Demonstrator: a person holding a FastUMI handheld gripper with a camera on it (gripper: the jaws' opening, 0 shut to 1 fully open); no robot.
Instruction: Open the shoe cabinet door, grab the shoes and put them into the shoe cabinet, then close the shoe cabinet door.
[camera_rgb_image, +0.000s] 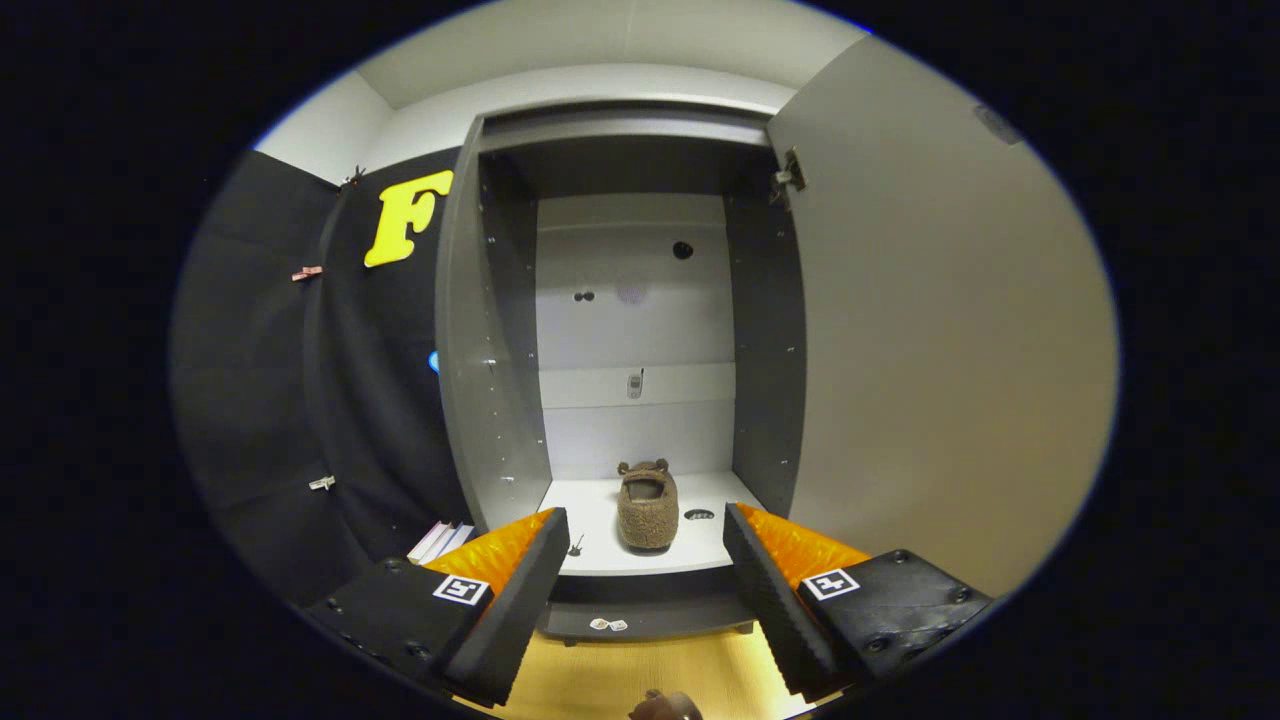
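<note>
Claw (645, 590) spread wide and empty, facing the cabinet (490, 400) whose door (940, 350) stands swung aside for loading; one slipper (647, 508) already sits on the shelf beyond the fingers.

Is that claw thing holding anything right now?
No. The gripper is open and holds nothing; the brown slipper sits beyond its fingers on the cabinet shelf.

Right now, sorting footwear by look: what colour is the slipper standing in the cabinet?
Brown and fuzzy, the slipper shows best in the gripper view.
</note>
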